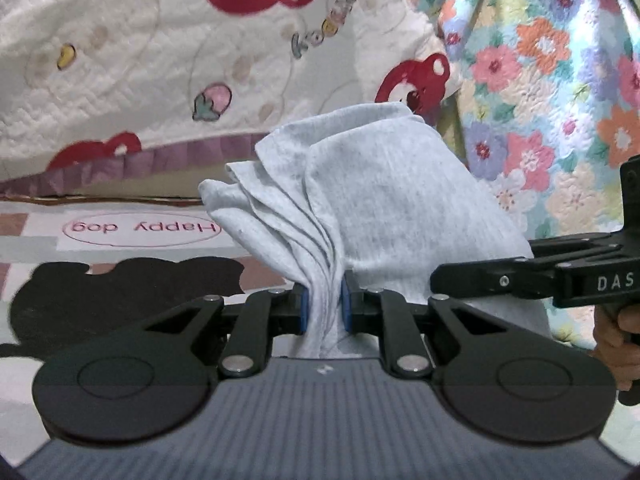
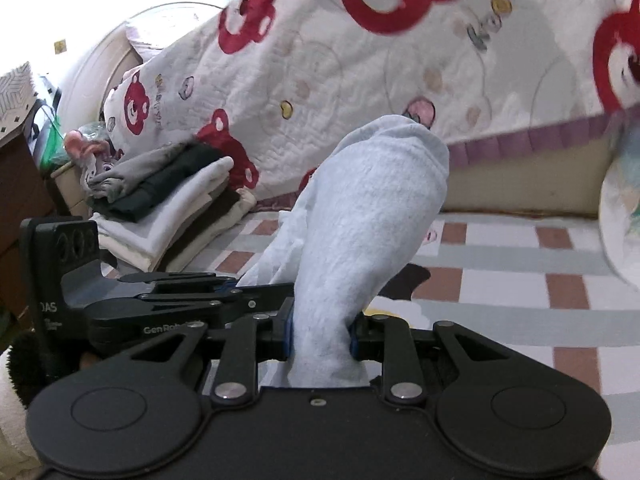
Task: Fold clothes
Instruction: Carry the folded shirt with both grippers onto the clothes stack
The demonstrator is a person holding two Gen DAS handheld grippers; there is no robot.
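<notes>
A light grey garment (image 1: 372, 196) is bunched into several folds and held up off the checked surface. My left gripper (image 1: 325, 307) is shut on its gathered layers, blue pads pressing both sides. In the right wrist view the same grey garment (image 2: 360, 216) rises in a thick roll, and my right gripper (image 2: 322, 334) is shut on it. The right gripper (image 1: 440, 280) also shows at the right of the left wrist view, side-on against the cloth, with a hand (image 1: 616, 326) on its handle. The left gripper (image 2: 236, 289) shows at the left of the right wrist view, close beside the cloth.
A white quilt with red bears (image 2: 360, 80) hangs behind. A stack of folded clothes (image 2: 172, 200) lies at the back left on the checked mat (image 2: 520, 256). A floral quilted fabric (image 1: 540, 80) fills the right. A dark stuffed shape (image 1: 120, 292) lies on the mat at the left.
</notes>
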